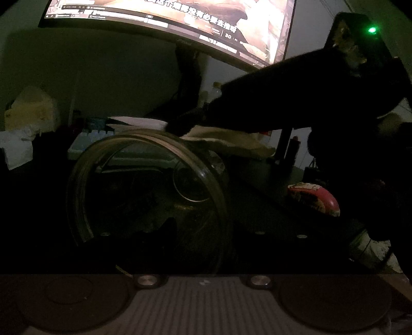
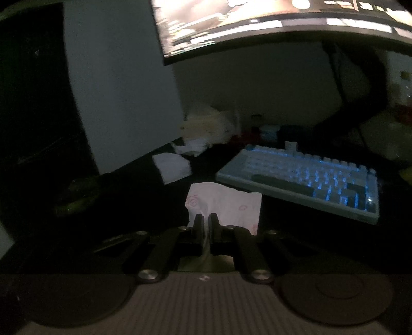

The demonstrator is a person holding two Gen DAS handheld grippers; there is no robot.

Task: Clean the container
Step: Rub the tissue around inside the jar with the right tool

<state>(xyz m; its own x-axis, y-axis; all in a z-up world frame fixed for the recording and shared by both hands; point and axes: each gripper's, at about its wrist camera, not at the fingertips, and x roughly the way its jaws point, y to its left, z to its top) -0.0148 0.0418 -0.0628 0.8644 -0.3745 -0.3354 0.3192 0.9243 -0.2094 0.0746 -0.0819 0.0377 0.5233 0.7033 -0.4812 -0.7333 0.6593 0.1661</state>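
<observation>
A clear round glass container (image 1: 144,190) fills the middle of the left wrist view, tilted with its mouth toward the camera. My left gripper (image 1: 164,232) appears closed on its lower rim, though the fingers are dark and hard to make out. In the same view the right gripper (image 1: 180,126) reaches in from the right, above the container's top rim, with a pale tissue (image 1: 231,141) hanging under it. In the right wrist view my right gripper (image 2: 206,224) is shut on a white tissue with pink print (image 2: 231,203).
A lit monitor (image 1: 180,23) stands behind. A backlit keyboard (image 2: 309,177) lies on the dark desk, right of the tissue. Crumpled papers (image 2: 172,167) and a plastic bag (image 2: 211,123) lie at the back. A red and white packet (image 1: 314,198) lies to the right.
</observation>
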